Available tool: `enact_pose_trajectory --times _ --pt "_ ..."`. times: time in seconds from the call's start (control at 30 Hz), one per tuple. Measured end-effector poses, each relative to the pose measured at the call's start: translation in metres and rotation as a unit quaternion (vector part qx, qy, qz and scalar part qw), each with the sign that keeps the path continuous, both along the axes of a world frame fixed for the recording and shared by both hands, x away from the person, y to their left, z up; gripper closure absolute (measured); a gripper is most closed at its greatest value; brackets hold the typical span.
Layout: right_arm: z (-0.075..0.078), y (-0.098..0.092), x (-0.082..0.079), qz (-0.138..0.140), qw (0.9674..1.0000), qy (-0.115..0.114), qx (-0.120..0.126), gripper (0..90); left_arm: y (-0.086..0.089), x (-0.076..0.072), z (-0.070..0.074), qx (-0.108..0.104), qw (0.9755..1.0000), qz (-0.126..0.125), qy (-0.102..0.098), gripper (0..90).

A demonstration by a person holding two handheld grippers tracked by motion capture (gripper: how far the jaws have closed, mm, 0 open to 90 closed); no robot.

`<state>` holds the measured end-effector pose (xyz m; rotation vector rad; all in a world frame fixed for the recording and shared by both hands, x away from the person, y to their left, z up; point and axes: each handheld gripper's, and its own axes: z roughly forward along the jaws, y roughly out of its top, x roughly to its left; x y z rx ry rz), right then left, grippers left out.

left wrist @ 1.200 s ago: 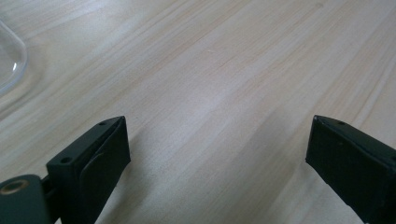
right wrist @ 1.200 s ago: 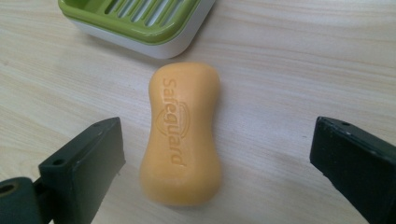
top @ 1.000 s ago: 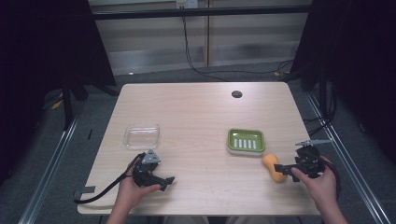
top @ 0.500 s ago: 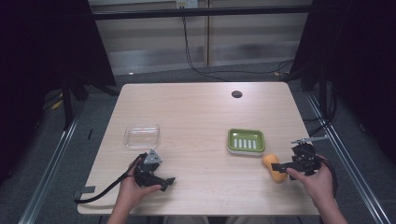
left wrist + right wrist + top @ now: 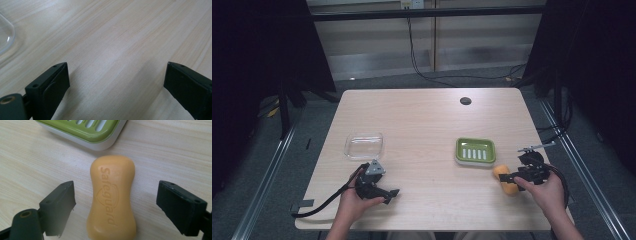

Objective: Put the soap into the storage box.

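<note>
An orange bar of soap [image 5: 506, 181] [image 5: 112, 197] lies flat on the wooden table, just in front of a green soap dish [image 5: 475, 150] [image 5: 82, 130]. My right gripper [image 5: 511, 178] [image 5: 116, 187] straddles the bar. Its jaws have just been closing, with the soap between them and a gap left on each side, so it is still open. At the front left, my left gripper [image 5: 390, 193] [image 5: 116, 67] rests in a hand, open over bare wood with nothing between its jaws.
A clear shallow container [image 5: 363, 145] [image 5: 5, 35] sits behind the left gripper. A dark round hole [image 5: 465, 100] marks the far part of the table. The soap lies near the table's front right edge [image 5: 562, 200]. Cables trail from both grippers.
The right gripper's jaws stand narrower around the soap than before, and that hand has shifted slightly. The left hand and gripper have not moved.
</note>
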<state>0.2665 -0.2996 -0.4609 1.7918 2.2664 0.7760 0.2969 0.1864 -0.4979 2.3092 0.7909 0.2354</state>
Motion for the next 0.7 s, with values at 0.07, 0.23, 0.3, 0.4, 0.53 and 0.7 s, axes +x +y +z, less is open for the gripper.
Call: enact_pose_trajectory --times 0.07,0.23,0.3,0.4,0.53,0.7 --pt "0.0002 0.0007 0.0006 -0.001 1.0000 0.003 0.000 15.6 0.0009 -0.0001 0.0025 0.000 1.0000 -0.002 0.006 6.1" --pt "0.0007 0.0020 0.0025 0.000 1.0000 0.002 -0.005 18.9 0.0021 -0.0005 0.0057 -0.007 0.9999 -0.001 0.008 6.3" --pt "0.0009 0.0035 0.0031 0.005 1.0000 0.001 -0.008 20.2 0.0022 -0.0005 0.0057 -0.015 0.9999 0.003 0.003 6.3" --pt "0.0015 0.0050 0.0032 0.007 1.0000 0.003 -0.005 22.7 0.0029 -0.0011 0.0094 -0.016 0.9998 0.001 0.008 6.3" --pt "0.0007 0.0063 0.0044 0.012 0.9999 0.005 -0.007 24.0 0.0017 -0.0016 0.0092 -0.021 0.9997 0.002 0.007 6.3" --pt "-0.0003 0.0084 0.0052 0.006 0.9996 0.026 -0.013 26.0 0.0007 -0.0016 0.0097 -0.025 0.9997 -0.001 0.006 5.6"
